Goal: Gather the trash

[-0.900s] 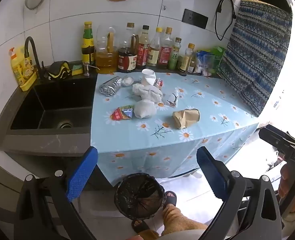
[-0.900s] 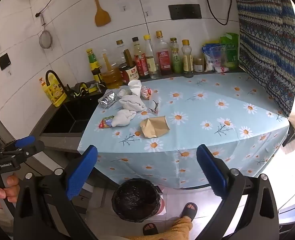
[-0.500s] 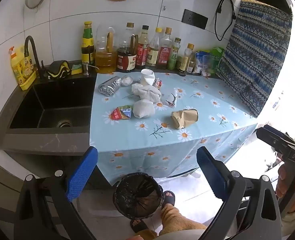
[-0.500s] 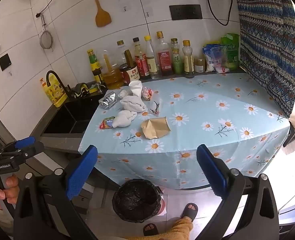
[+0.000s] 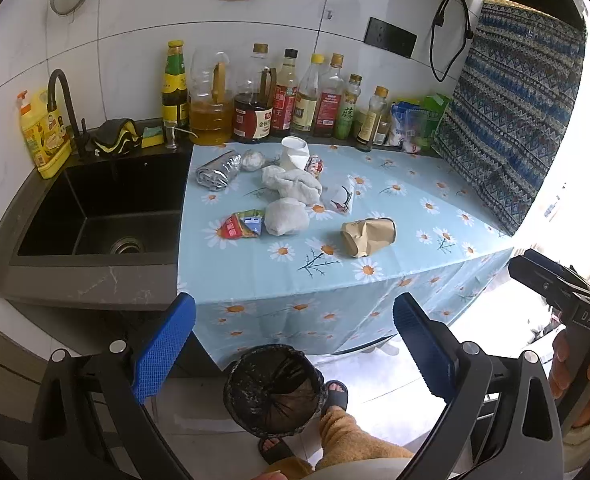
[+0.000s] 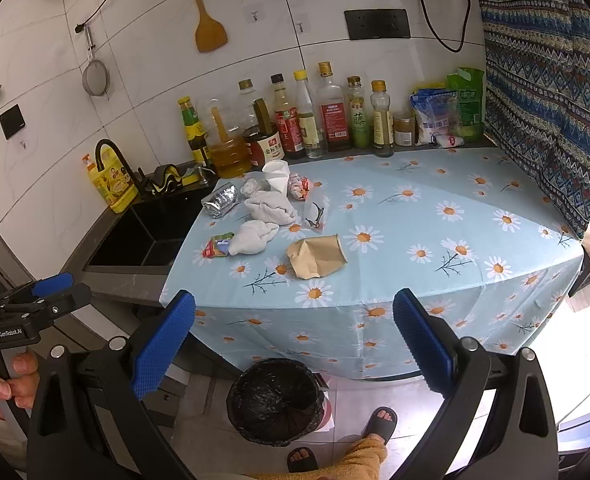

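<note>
Little has shifted since earlier frames: both grippers, left gripper (image 5: 294, 344) and right gripper (image 6: 294, 344), are held released, crushed paper cup (image 6: 316, 256) lying ahead-up on tablecloth (image 6: 475, 224), long axis crosswise, nearer the right.

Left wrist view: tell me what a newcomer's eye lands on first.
A cluster of trash on the daisy tablecloth: a crushed brown cup nearest the front edge, white wads and a foil roll behind it. Next, the black-lined bin on the floor below, between the open blue fingers of the left gripper.
</note>
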A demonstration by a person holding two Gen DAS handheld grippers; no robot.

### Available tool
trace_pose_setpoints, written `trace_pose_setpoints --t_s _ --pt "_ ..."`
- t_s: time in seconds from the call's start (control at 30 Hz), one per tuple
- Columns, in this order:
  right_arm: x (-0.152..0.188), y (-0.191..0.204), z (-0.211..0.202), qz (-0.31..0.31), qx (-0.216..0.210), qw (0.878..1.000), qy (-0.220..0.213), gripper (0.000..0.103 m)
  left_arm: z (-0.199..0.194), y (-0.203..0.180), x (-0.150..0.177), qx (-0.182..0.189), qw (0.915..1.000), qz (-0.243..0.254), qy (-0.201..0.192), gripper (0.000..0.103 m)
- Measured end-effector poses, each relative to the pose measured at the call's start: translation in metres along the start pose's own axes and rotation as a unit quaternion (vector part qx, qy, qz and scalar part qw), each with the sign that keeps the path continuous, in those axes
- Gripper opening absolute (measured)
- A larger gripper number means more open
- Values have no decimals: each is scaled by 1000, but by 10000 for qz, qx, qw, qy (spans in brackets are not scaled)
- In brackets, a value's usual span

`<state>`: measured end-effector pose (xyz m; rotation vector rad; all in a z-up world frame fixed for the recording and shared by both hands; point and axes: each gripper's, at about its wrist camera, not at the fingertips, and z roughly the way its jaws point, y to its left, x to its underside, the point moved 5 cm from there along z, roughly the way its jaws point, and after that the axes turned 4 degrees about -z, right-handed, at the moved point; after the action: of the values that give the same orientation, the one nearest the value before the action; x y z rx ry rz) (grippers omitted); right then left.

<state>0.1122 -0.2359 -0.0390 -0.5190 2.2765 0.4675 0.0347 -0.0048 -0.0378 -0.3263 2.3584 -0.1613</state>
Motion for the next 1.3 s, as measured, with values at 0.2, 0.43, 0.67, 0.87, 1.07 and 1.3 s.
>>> trace_pose_setpoints --t_s 0.2,0.43,0.67,0.87,1.07,1.3 --pt "1 2 2 -2 -4 10000 8 98 0 -1 1 3 10000 8 10 96" --pt "1 3 2 7 -7 10000 5 98 1 -1 0 -21 10000 41 -1 96" --pt "1 4 3 21 -22 10000 31 98 2 -3 -2 59 10000 66 37 96" --pt "2 5 5 23 -20 10000 39 98 2 -2 -1 82 9999 74 31 96" --pt "1 6 4 31 -33 10000 10 98 1 -3 -1 103 9999 89 32 96" --pt "2 8 3 29 -23 10000 15 98 0 -3 0 119 9999 32 65 96"
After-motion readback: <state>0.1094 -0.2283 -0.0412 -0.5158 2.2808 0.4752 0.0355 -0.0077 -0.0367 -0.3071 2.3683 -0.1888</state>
